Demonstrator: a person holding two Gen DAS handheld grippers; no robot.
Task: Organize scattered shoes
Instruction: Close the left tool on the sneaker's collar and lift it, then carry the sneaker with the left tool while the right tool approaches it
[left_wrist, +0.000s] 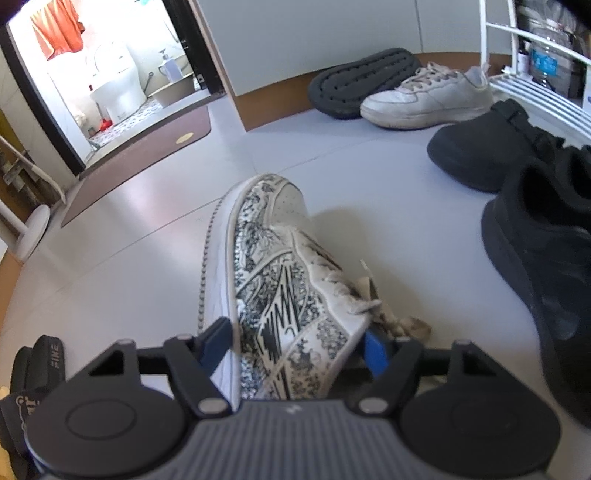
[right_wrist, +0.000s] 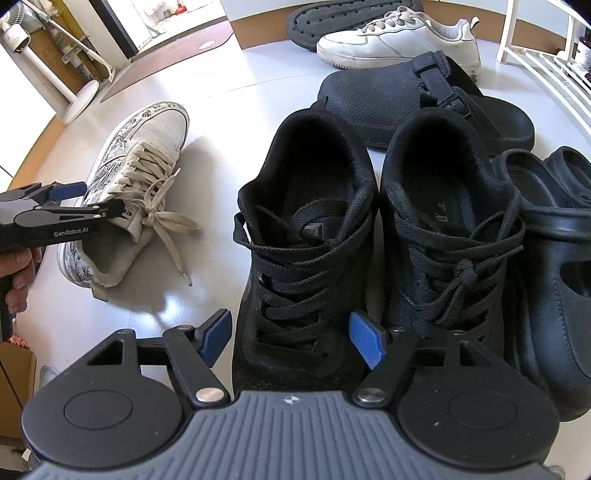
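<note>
The left gripper (left_wrist: 297, 341) has its jaws around the rear half of a white sneaker printed with black line drawings (left_wrist: 273, 280); one blue pad (left_wrist: 218, 341) lies against the sole edge and the other sits at the collar side, so the jaws look clamped on the shoe, which is tipped onto its side with its perforated toe pointing away from them. Seen from the right wrist, the same gripper (right_wrist: 92, 201) straddles the printed sneaker (right_wrist: 147, 147) at the tongue and collar, its beige laces (right_wrist: 166, 218) trailing onto the pale floor (right_wrist: 207, 122), and a person's hand (right_wrist: 18, 273) grips the handle behind. The right gripper (right_wrist: 291, 338) hangs over the toe of the left-hand shoe of a black lace-up pair (right_wrist: 306, 229), its jaws apart; the blue pads flank the toe box, and whether they touch it cannot be told. The pair's second shoe (right_wrist: 443, 206) sits just beyond the right jaw, touching the first. Further out past the right jaw lies a black rubber clog (right_wrist: 546, 236); ahead of the jaws are a black strapped slipper (right_wrist: 388, 99), a plain white sneaker (right_wrist: 395, 40) and an upturned dark sole (right_wrist: 332, 18). A white slatted rack (right_wrist: 546, 62) stands at the far right.
</note>
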